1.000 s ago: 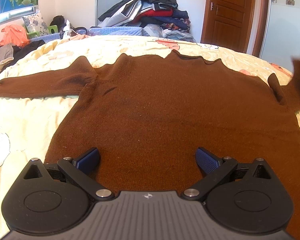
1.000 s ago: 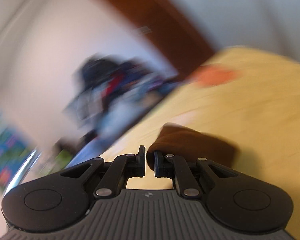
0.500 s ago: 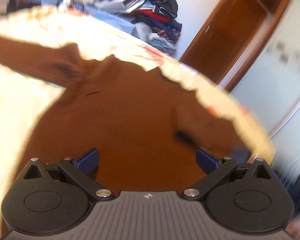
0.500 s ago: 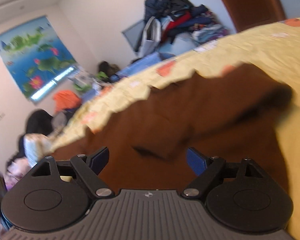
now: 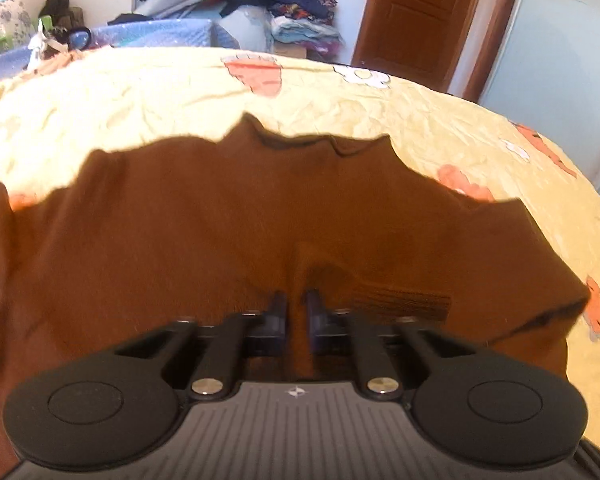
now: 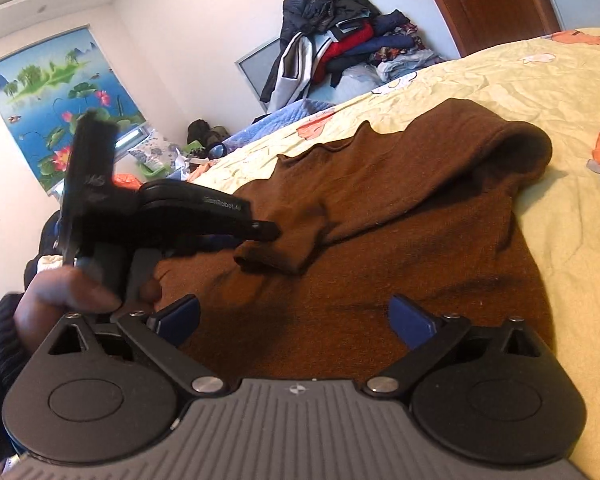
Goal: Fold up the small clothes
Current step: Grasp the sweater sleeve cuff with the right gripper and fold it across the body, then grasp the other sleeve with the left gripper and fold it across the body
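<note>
sweater: brown sweater (image 5: 228, 216) is lying flat on the bed, filling the middle and lower half of both wrist views, neck edge pointing toward the top of the frame
key relation: folded-in sleeve (image 6: 400, 184) is running diagonally from upper right down to centre in the right wrist view, cuff end lying just ahead of the left claw tip; body's long axis is running bottom to top of frame
left claw: left claw (image 5: 296, 312) is sitting closed, pinching a raised ridge of sweater fabric at lower centre; in the right wrist view it is showing at centre left, hand (image 6: 60, 300) gripping its handle
right claw: right claw (image 6: 294, 320) is opening wide, hovering over the sweater body at lower centre, nothing pressed between the pads
nearer hand: left is already holding cloth; right looks free for the next grab, judging by its empty gap
surface: yellow printed bedsheet (image 5: 480, 152), wrinkled, is showing around the sweater
room: clothes pile (image 6: 340, 44) at top centre, wooden door (image 5: 416, 16) upper right, lotus blind (image 6: 56, 104) upper left
</note>
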The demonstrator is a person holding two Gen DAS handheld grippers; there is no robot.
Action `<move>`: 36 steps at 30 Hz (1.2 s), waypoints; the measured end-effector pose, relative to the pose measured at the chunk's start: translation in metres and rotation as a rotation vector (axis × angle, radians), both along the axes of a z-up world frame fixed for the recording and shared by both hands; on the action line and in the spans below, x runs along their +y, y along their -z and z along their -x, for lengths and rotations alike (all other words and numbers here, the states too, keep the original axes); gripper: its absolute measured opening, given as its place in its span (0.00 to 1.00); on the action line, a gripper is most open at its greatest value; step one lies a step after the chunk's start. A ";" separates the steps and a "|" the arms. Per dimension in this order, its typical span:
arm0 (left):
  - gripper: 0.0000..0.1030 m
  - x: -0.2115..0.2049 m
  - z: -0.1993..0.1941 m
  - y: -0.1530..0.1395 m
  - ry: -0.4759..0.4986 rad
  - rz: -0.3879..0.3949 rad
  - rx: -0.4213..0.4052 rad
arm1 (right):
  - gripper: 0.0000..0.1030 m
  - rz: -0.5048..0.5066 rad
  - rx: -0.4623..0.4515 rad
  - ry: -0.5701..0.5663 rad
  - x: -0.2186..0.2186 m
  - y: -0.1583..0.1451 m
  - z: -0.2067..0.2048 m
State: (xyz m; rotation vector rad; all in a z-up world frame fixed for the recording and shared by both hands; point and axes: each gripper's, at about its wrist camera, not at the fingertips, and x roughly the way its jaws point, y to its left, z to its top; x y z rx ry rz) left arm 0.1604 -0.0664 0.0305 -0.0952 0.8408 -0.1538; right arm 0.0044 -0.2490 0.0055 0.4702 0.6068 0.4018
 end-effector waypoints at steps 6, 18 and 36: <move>0.05 0.060 0.018 -0.037 -0.143 -0.050 -0.179 | 1.00 -0.029 0.000 0.001 -0.003 0.001 0.001; 0.32 0.136 0.029 -0.010 -0.283 -0.079 -0.071 | 1.00 0.010 0.050 -0.003 -0.001 -0.013 -0.004; 0.97 0.089 0.028 0.015 0.009 -0.098 -0.131 | 1.00 0.440 0.014 0.046 0.005 -0.005 -0.117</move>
